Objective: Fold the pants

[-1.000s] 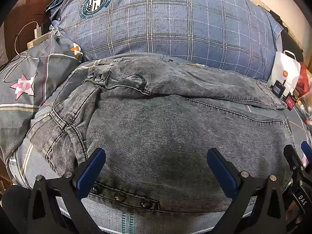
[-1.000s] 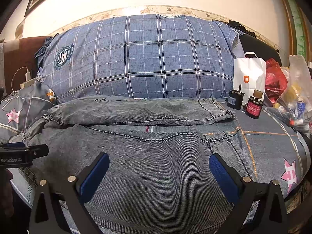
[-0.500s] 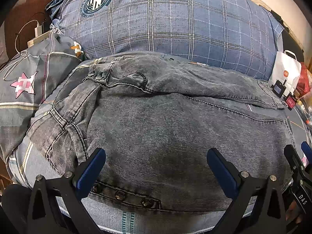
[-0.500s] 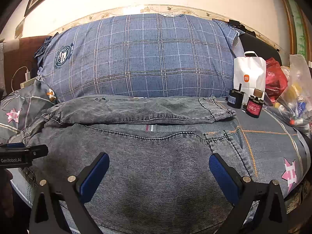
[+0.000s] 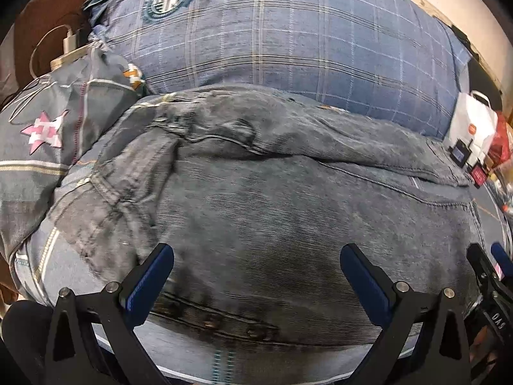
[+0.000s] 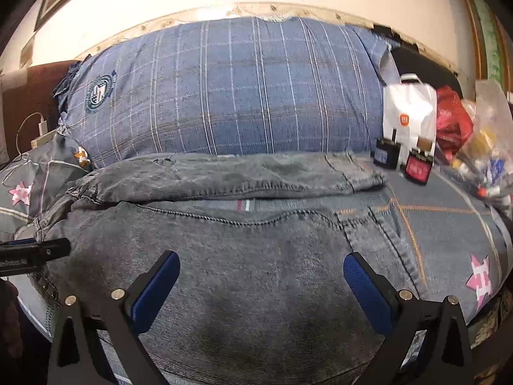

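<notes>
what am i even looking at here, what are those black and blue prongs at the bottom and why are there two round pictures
There is no robot: a person holds a two-finger gripper in each hand, each with a fisheye camera looking along its fingers. One picture comes from the left gripper, the other from the right gripper. The blue-padded prongs are those fingers. Both are open and hold nothing. Below them lie grey denim pants on a bed, its star-patterned grey cover showing beside them. Behind sit a blue plaid pillow and a white paper bag.
</notes>
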Demonstrator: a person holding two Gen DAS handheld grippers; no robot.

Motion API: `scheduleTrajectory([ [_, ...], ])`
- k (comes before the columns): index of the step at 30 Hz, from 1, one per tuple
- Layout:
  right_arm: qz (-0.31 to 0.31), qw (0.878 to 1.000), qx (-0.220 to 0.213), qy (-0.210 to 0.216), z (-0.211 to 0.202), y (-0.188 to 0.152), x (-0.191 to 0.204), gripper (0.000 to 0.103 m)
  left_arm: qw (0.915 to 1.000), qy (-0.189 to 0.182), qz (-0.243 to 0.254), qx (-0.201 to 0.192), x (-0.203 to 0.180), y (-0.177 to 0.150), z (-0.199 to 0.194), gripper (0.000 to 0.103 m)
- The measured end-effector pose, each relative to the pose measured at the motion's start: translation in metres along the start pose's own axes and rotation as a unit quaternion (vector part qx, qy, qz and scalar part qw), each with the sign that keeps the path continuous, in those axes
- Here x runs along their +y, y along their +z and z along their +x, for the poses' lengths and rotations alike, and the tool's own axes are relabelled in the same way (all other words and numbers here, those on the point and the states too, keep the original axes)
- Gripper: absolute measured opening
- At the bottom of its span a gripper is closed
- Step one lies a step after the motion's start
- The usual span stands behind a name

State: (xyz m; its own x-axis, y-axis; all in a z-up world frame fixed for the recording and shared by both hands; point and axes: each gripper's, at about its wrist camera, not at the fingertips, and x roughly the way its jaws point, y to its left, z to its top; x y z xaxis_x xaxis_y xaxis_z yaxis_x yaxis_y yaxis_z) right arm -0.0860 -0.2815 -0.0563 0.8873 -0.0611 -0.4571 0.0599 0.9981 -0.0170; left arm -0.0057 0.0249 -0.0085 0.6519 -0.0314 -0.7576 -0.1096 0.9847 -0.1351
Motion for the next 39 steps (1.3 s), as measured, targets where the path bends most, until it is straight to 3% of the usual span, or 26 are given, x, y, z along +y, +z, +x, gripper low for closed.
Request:
scheduleTrajectory([
  [6,0.119,0.99,0.054,0.049,-0.006,0.013,-0.065,0.103,0.9979,0.043,-0.049,0.002,0.056,0.007,0.005,0.103],
  [8,0.13,0.987,0.084,0.038,0.0,0.019,-0.093,0.103,0.995,0.075,-0.063,0.02,0.078,0.01,0.008,0.103],
  [10,0.124,0.985,0.112,0.034,0.009,0.028,-0.118,0.103,0.993,0.084,-0.083,0.008,0.099,0.01,0.01,0.103],
  [13,0.12,0.98,0.14,0.076,0.028,0.044,-0.139,0.102,0.989,0.1,-0.108,0.011,0.123,0.012,0.012,0.103],
  [16,0.09,0.98,0.157,0.087,0.051,0.061,-0.141,0.093,0.9872,0.106,-0.118,0.02,0.138,0.014,0.017,0.103],
  [18,0.073,0.979,0.175,0.077,0.073,0.072,-0.144,0.078,0.9862,0.113,-0.117,0.032,0.145,0.015,0.021,0.103],
  [22,0.071,0.969,0.228,0.062,0.112,0.074,-0.15,0.074,0.985,0.099,-0.137,0.036,0.162,0.019,0.03,0.103],
  [25,0.06,0.965,0.249,0.065,0.123,0.067,-0.146,0.06,0.9827,0.103,-0.147,0.047,0.172,0.017,0.03,0.103],
  [27,0.038,0.966,0.252,0.039,0.125,0.062,-0.144,0.043,0.9807,0.099,-0.158,0.058,0.178,0.015,0.034,0.103],
  [30,0.024,0.967,0.252,0.024,0.123,0.062,-0.142,0.033,0.9771,0.079,-0.186,0.068,0.188,0.012,0.035,0.103],
  [32,0.008,0.967,0.255,0.012,0.121,0.063,-0.138,0.026,0.9728,0.085,-0.206,0.063,0.194,0.009,0.031,0.103],
  [35,-0.013,0.967,0.256,-0.003,0.117,0.064,-0.133,0.024,0.9668,0.069,-0.237,0.066,0.202,0.004,0.033,0.102],
  [39,-0.018,0.966,0.257,-0.008,0.118,0.063,-0.132,0.024,0.9659,0.056,-0.243,0.07,0.203,0.005,0.033,0.101],
])
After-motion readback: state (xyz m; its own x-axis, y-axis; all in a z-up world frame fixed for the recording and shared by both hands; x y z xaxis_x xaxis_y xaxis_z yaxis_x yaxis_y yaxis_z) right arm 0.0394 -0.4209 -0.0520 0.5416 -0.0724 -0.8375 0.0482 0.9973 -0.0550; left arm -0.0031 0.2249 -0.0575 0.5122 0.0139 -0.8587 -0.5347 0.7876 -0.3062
